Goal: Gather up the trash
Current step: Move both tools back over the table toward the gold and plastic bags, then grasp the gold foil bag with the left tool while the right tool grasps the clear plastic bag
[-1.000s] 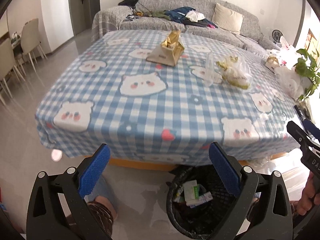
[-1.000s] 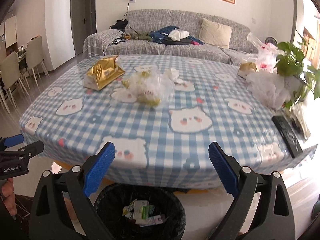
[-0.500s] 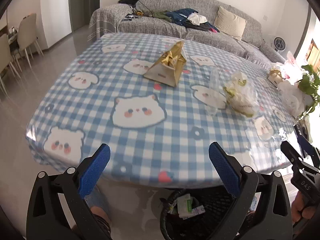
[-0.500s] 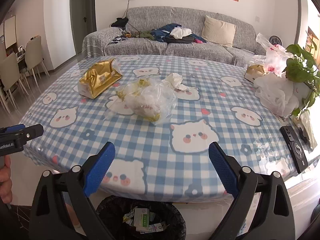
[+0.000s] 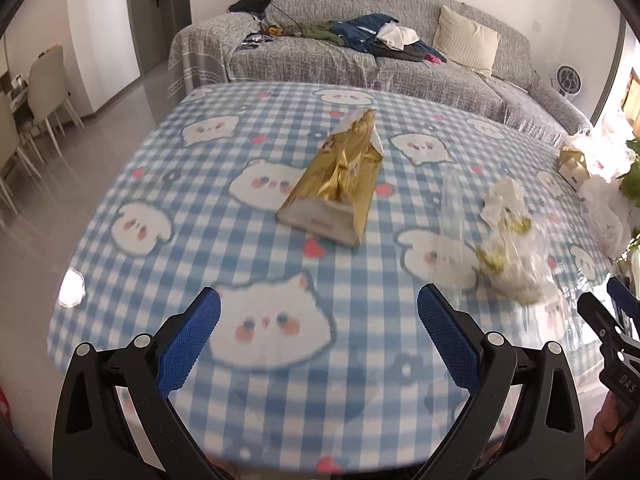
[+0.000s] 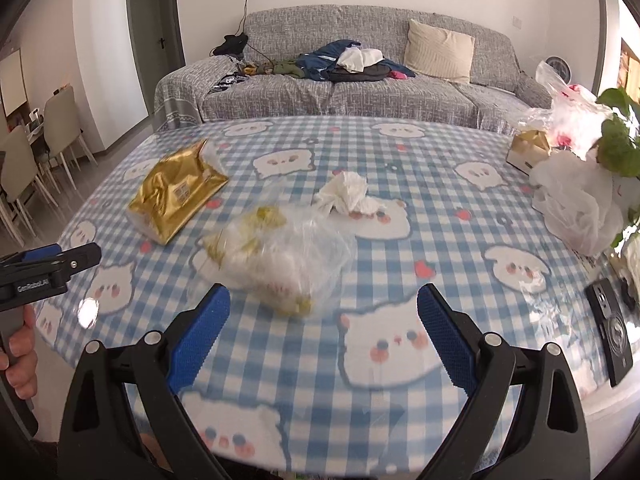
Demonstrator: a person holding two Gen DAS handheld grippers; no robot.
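A: Status on trash pickup?

B: Nothing in hand. Left tongs (image 5: 319,334) spread wide, empty, hovering over the near edge of the counter (image 5: 168,216). Right tongs (image 6: 323,334) also spread, empty.

A: What's left on the counter?

B: Three pieces as far as I can see. Gold foil bag (image 5: 336,188) mid-counter, ahead of the left tongs. Clear plastic bag (image 6: 280,256) with yellowish scraps, just beyond the right tongs. Crumpled tissue (image 6: 347,194) right behind that bag, near or touching it, can't tell.

A: Bin?

B: Not in view now.

A: White bags by the plant (image 6: 618,136)?

B: Far right edge. Can't tell if they're trash.

A: Progress?

B: Judging by the counter, all three pieces remain to be picked up.
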